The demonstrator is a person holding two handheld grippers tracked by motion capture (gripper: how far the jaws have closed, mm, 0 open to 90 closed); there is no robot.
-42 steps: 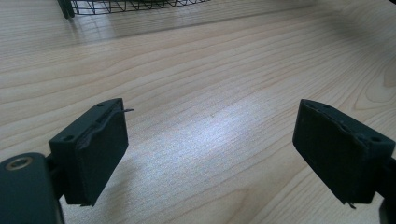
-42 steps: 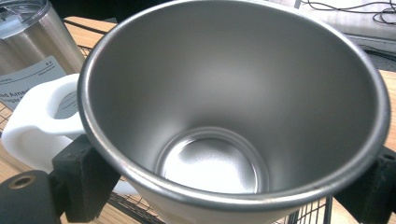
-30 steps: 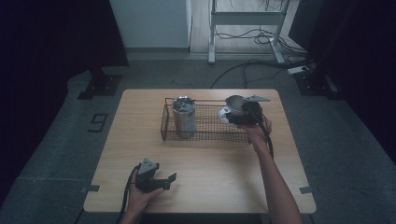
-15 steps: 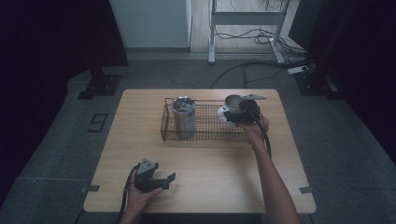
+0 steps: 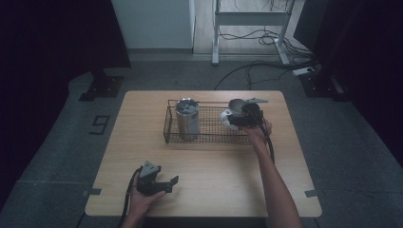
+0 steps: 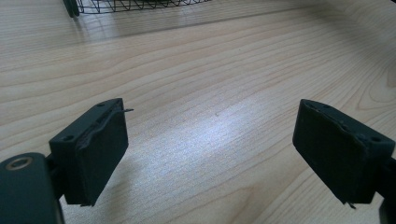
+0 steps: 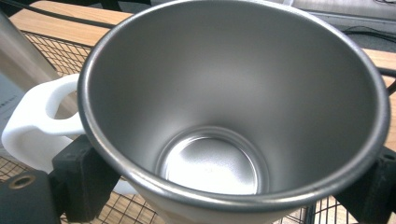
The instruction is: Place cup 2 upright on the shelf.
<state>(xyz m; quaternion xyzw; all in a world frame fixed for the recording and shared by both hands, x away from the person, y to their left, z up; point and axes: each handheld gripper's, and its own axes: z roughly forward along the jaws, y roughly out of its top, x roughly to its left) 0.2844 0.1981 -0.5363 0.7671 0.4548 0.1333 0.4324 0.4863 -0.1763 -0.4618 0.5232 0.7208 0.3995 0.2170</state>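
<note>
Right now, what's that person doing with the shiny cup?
A person holds a gripper in each hand. The right gripper has its jaws closed around a steel mug with a white handle, over the right end of a wire basket. A steel tumbler stands in the basket. The left gripper waits open above the wooden table.

In the right gripper view the steel mug hides most of both tongs pads, and the bottom edge cuts off its base. The tall canister is cropped at the left edge. In the left gripper view the wire basket is cut off at the top edge.
</note>
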